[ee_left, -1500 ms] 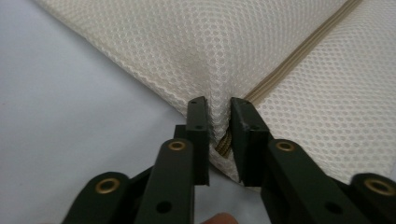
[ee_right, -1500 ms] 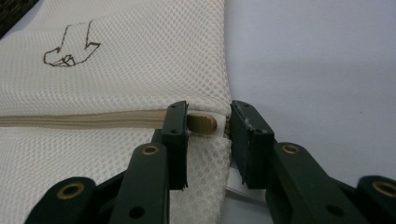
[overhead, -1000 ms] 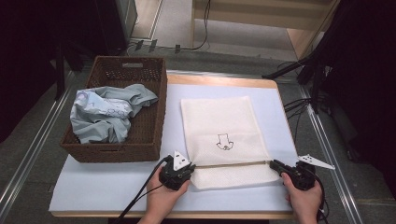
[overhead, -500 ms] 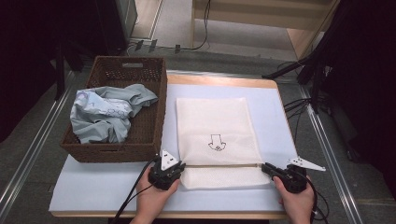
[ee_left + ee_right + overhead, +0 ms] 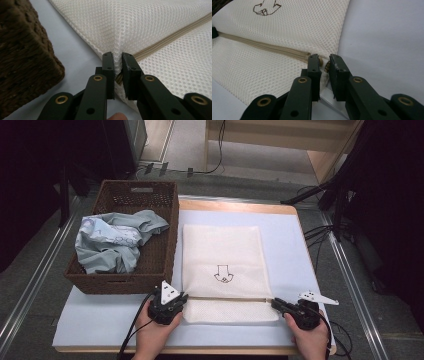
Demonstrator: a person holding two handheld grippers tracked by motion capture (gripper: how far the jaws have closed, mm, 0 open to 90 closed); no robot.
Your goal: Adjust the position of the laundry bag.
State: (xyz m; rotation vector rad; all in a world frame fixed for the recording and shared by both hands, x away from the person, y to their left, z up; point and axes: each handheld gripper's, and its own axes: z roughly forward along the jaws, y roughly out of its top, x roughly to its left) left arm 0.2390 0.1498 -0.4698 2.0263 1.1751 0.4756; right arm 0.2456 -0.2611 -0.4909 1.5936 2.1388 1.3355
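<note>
Left gripper (image 5: pixel 118 65): I have its jaws pinching a fold of mesh at the left end of the zip (image 5: pixel 172 37), fabric bunched up between the pads.

Right gripper (image 5: pixel 325 65): jaws pinching the mesh at the zip's right end, where a brass-coloured bit, likely the pull or stop, sits between the pads; I cannot tell which.

Bag (image 5: pixel 224 265): cream mesh laundry bag, small line drawing on its face, lying flat on the counter (image 5: pixel 295 245), near edge toward me, left edge just beside the basket. The zip runs across it near that edge, closed along all the length I can see.

Basket (image 5: pixel 165 240): brown wicker, left of the bag, holding a crumpled pale blue garment (image 5: pixel 115 242).

Status, as I judge it: both zip ends gripped and the bag laid out. Left to do: open the zip, move the garment from basket into bag, close it again. None of that has begun.
</note>
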